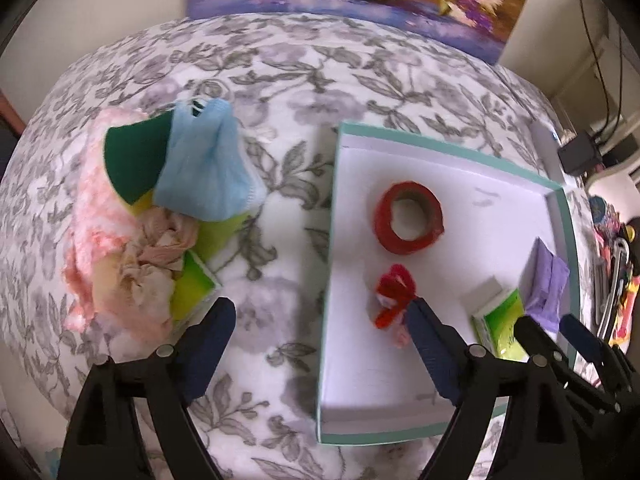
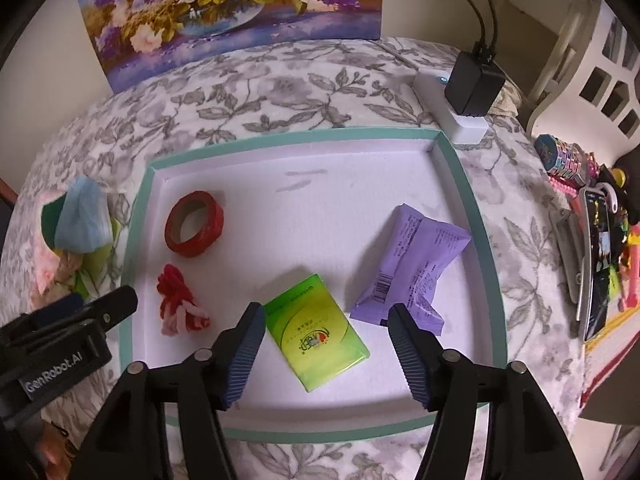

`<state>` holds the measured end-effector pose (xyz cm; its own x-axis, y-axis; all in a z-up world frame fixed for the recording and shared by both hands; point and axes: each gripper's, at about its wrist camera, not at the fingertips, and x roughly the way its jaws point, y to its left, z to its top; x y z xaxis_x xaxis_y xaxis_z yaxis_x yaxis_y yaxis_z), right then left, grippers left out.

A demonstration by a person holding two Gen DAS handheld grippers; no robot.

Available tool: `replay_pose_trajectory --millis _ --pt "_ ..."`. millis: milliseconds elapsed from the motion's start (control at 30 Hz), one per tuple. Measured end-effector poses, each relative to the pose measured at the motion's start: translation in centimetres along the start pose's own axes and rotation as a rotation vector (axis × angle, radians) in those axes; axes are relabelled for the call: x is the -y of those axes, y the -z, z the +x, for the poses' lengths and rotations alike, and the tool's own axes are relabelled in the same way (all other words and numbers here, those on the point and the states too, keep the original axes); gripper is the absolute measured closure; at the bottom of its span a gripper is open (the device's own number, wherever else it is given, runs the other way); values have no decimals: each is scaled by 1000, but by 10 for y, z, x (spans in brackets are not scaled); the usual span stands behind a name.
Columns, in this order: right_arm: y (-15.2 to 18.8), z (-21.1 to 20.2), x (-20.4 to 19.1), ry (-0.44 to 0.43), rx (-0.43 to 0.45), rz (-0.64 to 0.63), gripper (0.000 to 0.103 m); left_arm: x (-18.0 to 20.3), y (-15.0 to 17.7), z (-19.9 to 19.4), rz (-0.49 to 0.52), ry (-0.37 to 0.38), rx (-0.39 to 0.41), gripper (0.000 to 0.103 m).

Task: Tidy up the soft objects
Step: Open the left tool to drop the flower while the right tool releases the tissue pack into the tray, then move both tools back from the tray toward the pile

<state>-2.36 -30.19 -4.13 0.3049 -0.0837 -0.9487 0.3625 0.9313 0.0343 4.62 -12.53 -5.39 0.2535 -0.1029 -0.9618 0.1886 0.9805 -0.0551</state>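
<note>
A white tray with a teal rim (image 2: 456, 168) (image 1: 332, 184) lies on the floral blanket. In it are a red tape roll (image 2: 194, 224) (image 1: 408, 218), a red and pink yarn knot (image 2: 178, 300) (image 1: 394, 298), a green tissue pack (image 2: 316, 330) (image 1: 500, 320) and a purple packet (image 2: 412, 264) (image 1: 546, 280). My right gripper (image 2: 326, 350) is open above the green pack. My left gripper (image 1: 320, 344) is open over the tray's left rim, empty. Left of the tray is a pile (image 1: 132, 220): blue mask (image 1: 208, 168), green felt, pink fluffy cloth, crumpled cloth, green packs.
A flower painting (image 2: 236, 12) leans on the wall behind. A white power strip with a black adapter (image 2: 472, 88) sits by the tray's far right corner. Toys, a phone and clutter (image 2: 596, 264) lie to the right.
</note>
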Motion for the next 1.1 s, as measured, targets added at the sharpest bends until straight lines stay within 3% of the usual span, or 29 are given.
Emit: replay_pose_trajectory --millis 233,333,633,1100 --pt "0 -1 -8 31 -2 -50 17 -10 0 0 -25 -47 24 7" --pt "0 1 -9 46 -4 -61 0 -14 1 -1 -32 -73 36 6" --pt "0 0 -3 51 18 -29 0 -20 -1 -5 -36 -102 57 6" --pt "0 -7 -17 47 37 -49 0 -40 -6 -22 -58 -86 73 6"
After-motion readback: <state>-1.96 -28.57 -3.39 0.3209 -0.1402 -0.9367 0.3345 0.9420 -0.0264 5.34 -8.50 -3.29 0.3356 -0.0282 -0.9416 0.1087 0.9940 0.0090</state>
